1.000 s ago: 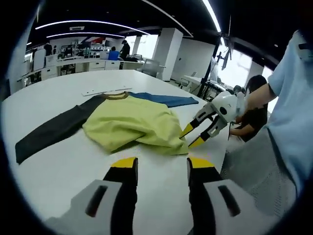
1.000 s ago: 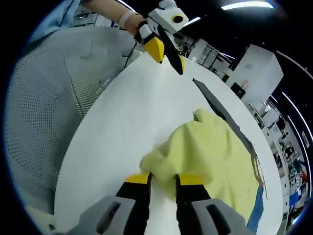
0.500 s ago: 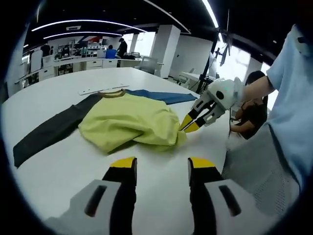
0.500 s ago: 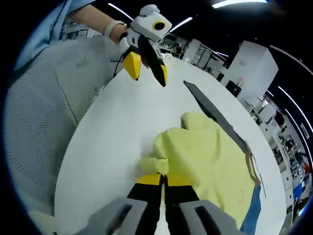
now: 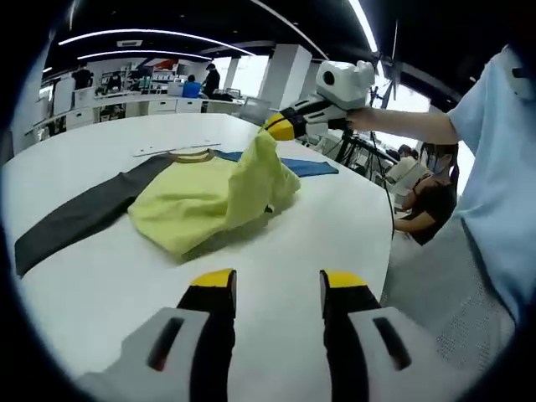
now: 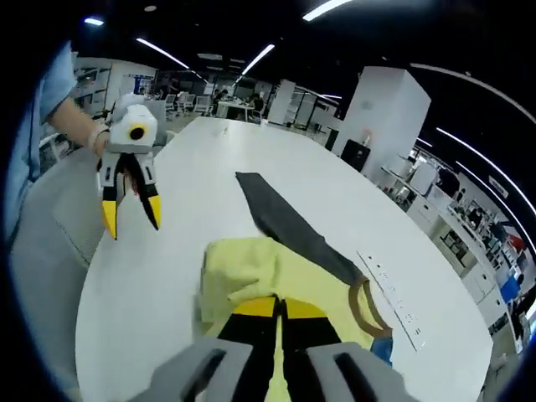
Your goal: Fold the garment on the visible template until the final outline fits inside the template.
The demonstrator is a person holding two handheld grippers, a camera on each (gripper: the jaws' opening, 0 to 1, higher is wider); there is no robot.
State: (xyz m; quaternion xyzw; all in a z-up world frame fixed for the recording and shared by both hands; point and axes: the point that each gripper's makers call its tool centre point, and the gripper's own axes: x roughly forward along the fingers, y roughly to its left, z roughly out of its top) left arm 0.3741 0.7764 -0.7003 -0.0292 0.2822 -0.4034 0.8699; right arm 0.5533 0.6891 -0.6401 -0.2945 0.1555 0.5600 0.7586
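Note:
A long-sleeved garment (image 5: 188,199) lies on the white table (image 5: 100,276). It has a yellow-green body, a dark grey sleeve (image 5: 71,222), a blue sleeve (image 5: 310,167) and a brown collar (image 5: 191,155). My right gripper (image 5: 280,127) is shut on the yellow hem and holds it raised above the body. In the right gripper view that gripper (image 6: 280,306) clamps the yellow cloth (image 6: 247,266), with the grey sleeve (image 6: 289,224) and collar (image 6: 365,303) beyond. My left gripper (image 5: 276,281) is open over bare table near the front edge, and its jaws (image 6: 131,219) hang apart, off the garment.
A thin white strip (image 5: 176,152) lies on the table just past the collar. A person in a light blue shirt (image 5: 494,184) stands at the table's right edge beside a grey mesh chair (image 5: 435,280). Another person (image 5: 427,180) sits behind. Office desks stand far back.
My right gripper has shut on the yellow hem and lifted it up and back toward the collar, folding the body over. My left gripper stayed open near the table's front.

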